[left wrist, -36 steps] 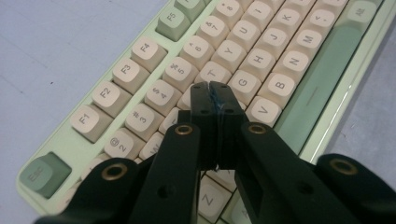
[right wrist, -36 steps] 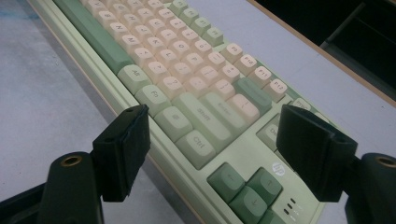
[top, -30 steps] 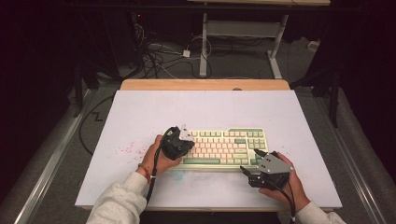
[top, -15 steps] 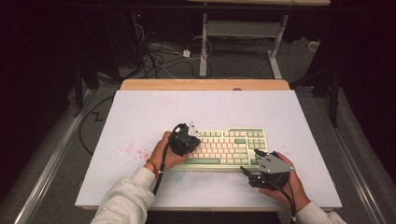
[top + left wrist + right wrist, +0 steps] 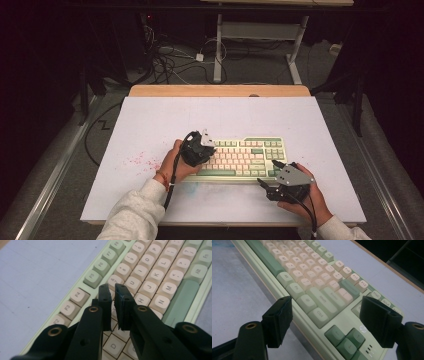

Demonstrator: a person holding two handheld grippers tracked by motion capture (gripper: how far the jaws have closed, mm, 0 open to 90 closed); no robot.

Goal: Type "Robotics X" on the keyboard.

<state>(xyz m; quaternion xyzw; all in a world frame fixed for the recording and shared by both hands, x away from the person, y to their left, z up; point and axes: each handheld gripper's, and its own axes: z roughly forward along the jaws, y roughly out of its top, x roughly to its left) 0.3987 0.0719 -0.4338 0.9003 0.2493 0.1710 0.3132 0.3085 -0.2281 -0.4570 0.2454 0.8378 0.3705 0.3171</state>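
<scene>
A pale green and cream keyboard (image 5: 245, 157) lies on the white table, a little right of centre. My left gripper (image 5: 200, 152) hovers over its left half, pointing down at the keys. In the left gripper view that gripper (image 5: 112, 288) hangs just above the letter keys of the keyboard (image 5: 150, 272); its jaws have just been opening, with a narrow gap and nothing between them. My right gripper (image 5: 267, 173) rests at the keyboard's front right corner. Its own view shows the right gripper (image 5: 327, 302) standing wide open, its jaws either side of that corner of the keyboard (image 5: 312, 285) without touching it.
Pink specks (image 5: 142, 160) mark the white table top (image 5: 150, 125) left of the keyboard. A wooden strip (image 5: 220, 91) runs along the far edge. Cables (image 5: 170, 60) and a desk frame (image 5: 295, 50) lie on the floor beyond.
My left hand has shifted to the right, from the keyboard's left end to over its keys. The right hand has stayed where it was.
</scene>
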